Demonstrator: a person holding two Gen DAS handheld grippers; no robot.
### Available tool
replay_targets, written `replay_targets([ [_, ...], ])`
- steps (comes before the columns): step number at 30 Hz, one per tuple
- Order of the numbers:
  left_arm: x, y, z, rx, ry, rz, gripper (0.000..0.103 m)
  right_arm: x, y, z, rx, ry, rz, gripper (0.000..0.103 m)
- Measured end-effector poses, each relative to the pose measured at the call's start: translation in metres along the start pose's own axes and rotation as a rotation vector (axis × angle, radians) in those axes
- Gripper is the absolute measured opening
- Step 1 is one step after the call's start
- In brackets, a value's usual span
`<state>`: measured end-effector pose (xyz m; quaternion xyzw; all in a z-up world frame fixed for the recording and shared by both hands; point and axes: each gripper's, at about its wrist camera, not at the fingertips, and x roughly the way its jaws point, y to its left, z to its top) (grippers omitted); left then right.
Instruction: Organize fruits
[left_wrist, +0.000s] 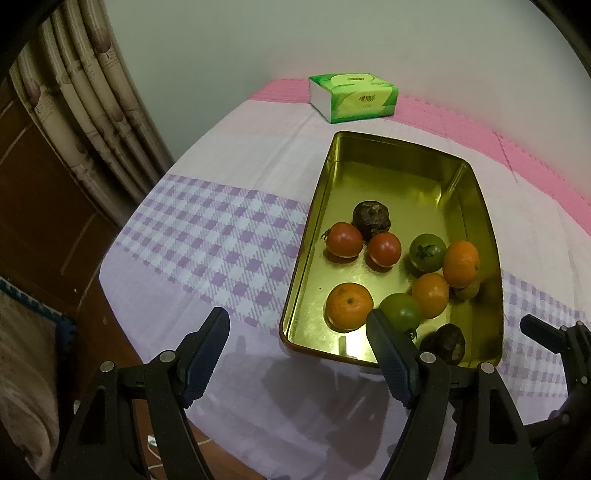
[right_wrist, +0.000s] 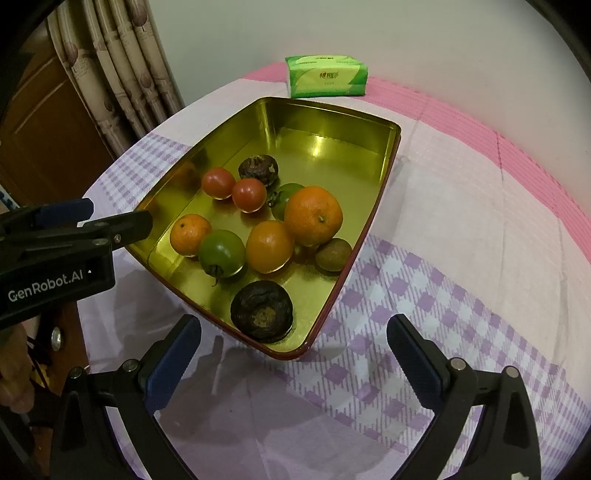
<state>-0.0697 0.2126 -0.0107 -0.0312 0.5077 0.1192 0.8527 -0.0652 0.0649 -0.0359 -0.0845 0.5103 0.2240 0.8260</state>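
Observation:
A gold metal tray (left_wrist: 314, 229) (right_wrist: 177, 166) on the table holds several fruits: two red tomatoes (left_wrist: 344, 239) (right_wrist: 218, 181), two green tomatoes (left_wrist: 400, 311) (right_wrist: 221, 252), three oranges (left_wrist: 349, 305) (right_wrist: 313, 215), two dark wrinkled fruits (left_wrist: 371, 218) (right_wrist: 261, 309) and a small brown fruit (right_wrist: 333, 254). My left gripper (left_wrist: 295, 325) is open and empty at the tray's near edge; it also shows in the right wrist view (right_wrist: 118, 219). My right gripper (right_wrist: 293, 332) is open and empty over the tray's near corner, just in front of a dark fruit.
A green tissue pack (left_wrist: 352, 96) (right_wrist: 327, 75) lies at the far side of the table. The table wears a lilac checked and pink cloth (left_wrist: 221, 229). Curtains (left_wrist: 85, 92) and a wooden door stand to the left, past the table's edge.

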Motion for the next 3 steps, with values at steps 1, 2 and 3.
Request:
replay_targets([
  [1,0.0001,0.0003,-0.0004,0.000,0.001,-0.003,0.077,-0.0003,-0.0001,0.0001,0.001,0.000,0.000,0.100],
  [2,0.0000,0.0005,-0.0007,0.000,0.001,-0.004,0.077,-0.0005,-0.0001,0.0001,0.000,-0.001,0.001,0.100],
  [3,-0.0006,0.0003,0.0008,0.002,0.000,-0.005,0.077,-0.0008,-0.0001,0.0001,0.000,-0.002,0.001,0.100],
])
